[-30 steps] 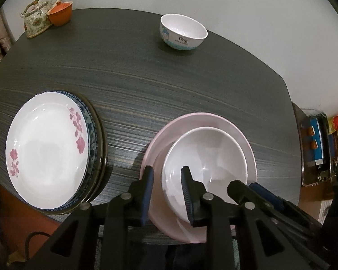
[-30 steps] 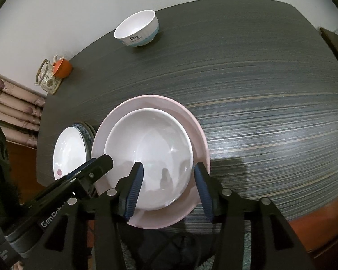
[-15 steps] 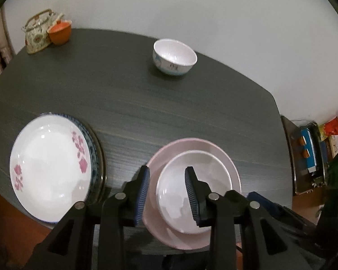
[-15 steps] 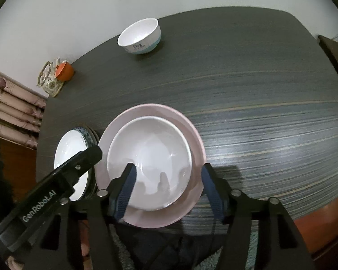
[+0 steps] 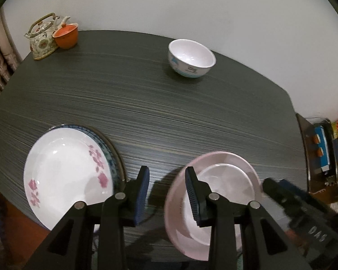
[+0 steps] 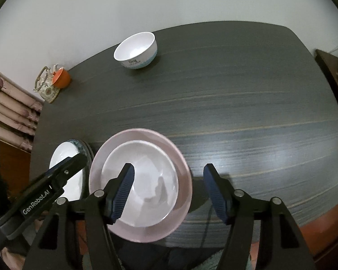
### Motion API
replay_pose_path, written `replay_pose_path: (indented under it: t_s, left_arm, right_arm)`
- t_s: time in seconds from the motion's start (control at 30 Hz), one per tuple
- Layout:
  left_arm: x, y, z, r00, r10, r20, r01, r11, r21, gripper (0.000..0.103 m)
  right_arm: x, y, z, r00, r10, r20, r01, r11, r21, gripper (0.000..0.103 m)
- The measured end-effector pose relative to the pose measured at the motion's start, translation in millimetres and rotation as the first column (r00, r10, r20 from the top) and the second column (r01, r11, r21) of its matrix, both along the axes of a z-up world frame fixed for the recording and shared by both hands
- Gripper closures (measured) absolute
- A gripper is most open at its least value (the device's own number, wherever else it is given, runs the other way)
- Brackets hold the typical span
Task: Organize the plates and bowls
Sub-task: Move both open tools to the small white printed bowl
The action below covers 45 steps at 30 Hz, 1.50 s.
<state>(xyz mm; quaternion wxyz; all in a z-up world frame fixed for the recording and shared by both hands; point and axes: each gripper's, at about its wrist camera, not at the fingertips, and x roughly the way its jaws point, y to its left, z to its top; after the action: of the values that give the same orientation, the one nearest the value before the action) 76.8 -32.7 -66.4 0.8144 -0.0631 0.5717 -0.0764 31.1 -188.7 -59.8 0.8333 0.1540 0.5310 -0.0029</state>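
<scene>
Dark wood-grain desk, seen from two wrist cameras looking steeply down.

Left tool: low centre of its frame, blue pads spread, bare desk showing in the gap. Jaws have just been opening further; nothing sits between them. Its right finger overlaps the left rim of the pink plate in the picture; whether it touches I cannot tell.

Right tool: low centre of its own frame, spread wider. Its jaws have been opening within the last second. The left finger lies over the white shallow bowl, the right finger over bare desk beyond the plate's rim. Pads press on nothing that I can see.

White shallow bowl rests inside the pink plate, lower middle of the right view, near the desk's near edge.

Flowered white plate: lower left of the left view, stacked on a blue-rimmed plate whose edge peeks out on the right side. Just beside the pink plate, apart from it.

Small deep bowl with blue print stands alone at the far edge, upper centre, upright, well apart from the stacks.

Upper left corner: patterned teapot touching or just beside an orange cup.

Right edge of the left view: a cluttered shelf, contents too blurred to name.
</scene>
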Motion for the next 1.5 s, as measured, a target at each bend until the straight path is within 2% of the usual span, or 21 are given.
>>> replay_pose_path:
  t_s: [0.1,0.2,0.4,0.63,0.8,0.9,1.0,1.27,1.5]
  left_arm:
    - [12,5,-3,1.000,0.012,-0.006,-0.012,0.999,0.034,0.059]
    - [25,10,-5,1.000,0.022,-0.006,-0.022,0.999,0.050,0.058]
    - [62,15,-9,0.999,0.044,-0.026,-0.042,0.997,0.068,0.056]
    - [117,11,-14,0.998,0.053,-0.038,-0.051,0.997,0.064,0.055]
    - [163,6,-20,0.997,0.055,-0.045,-0.054,0.998,0.029,0.055]
    - [187,3,-24,0.997,0.069,-0.042,-0.069,0.998,0.011,0.054]
    - [209,0,-31,0.996,0.080,-0.051,-0.080,0.997,-0.008,0.054]
    - [256,-15,-59,0.991,0.085,-0.100,-0.090,0.995,-0.043,0.054]
    - [278,-22,-88,0.984,0.090,-0.151,-0.095,0.995,-0.028,0.054]
  right_arm:
    - [8,-5,4,1.000,0.010,0.012,-0.010,1.000,-0.012,0.042]
    - [21,-11,10,0.999,0.022,0.032,-0.021,0.999,-0.028,0.038]
    - [53,-24,20,0.998,0.042,0.050,-0.040,0.998,-0.039,0.037]
    - [102,-43,16,0.999,0.046,0.012,-0.046,0.999,-0.018,0.037]
    - [142,-52,15,0.997,0.069,0.026,-0.070,0.997,0.022,0.037]
    - [168,-57,10,0.997,0.077,0.031,-0.079,0.994,0.072,0.037]
    - [192,-58,2,0.997,0.073,0.015,-0.074,0.994,0.083,0.037]
    - [243,-43,-15,0.996,0.093,-0.010,-0.093,0.995,0.040,0.037]
    - [279,-26,-37,0.994,0.095,-0.055,-0.095,0.995,-0.001,0.037]
